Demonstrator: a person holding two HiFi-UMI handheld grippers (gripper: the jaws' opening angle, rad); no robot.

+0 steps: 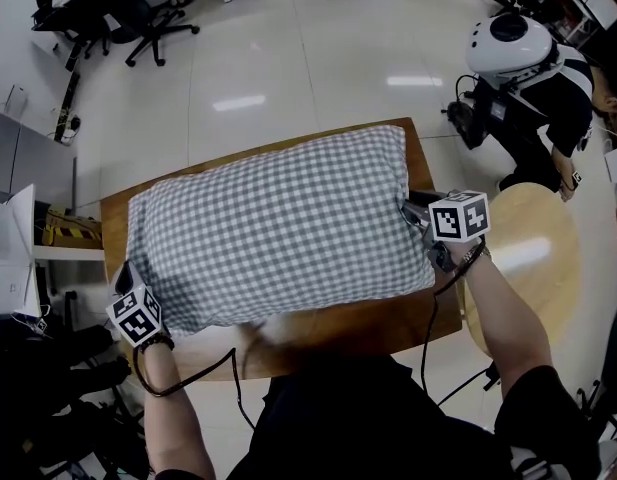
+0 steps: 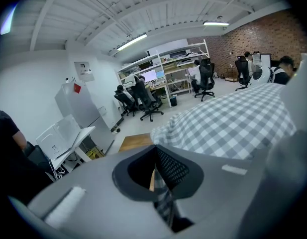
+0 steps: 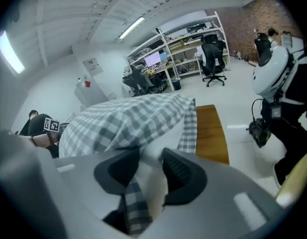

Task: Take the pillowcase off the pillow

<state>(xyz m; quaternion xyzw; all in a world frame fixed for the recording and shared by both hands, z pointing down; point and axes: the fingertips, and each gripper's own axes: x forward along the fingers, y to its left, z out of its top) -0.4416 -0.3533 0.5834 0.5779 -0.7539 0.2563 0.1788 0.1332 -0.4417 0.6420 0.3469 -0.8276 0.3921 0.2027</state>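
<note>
While plump across the wooden table point(image 1: 368, 330), a grey-and-white checked pillowcase point(image 1: 278, 228).

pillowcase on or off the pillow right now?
On. Checked pillowcase wraps the pillow on the table; white shows only at the open end, between the jaws of the right gripper.

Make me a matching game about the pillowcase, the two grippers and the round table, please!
Things:
1. left gripper
2. right gripper
3. pillowcase
4. round table

Matches:
A. pale wood, beside the brown table
B. grey and white checks
C. shut on a pillowcase corner
D. closed on the white pillow

Pairs: 1-C, 2-D, 3-B, 4-A.
</note>
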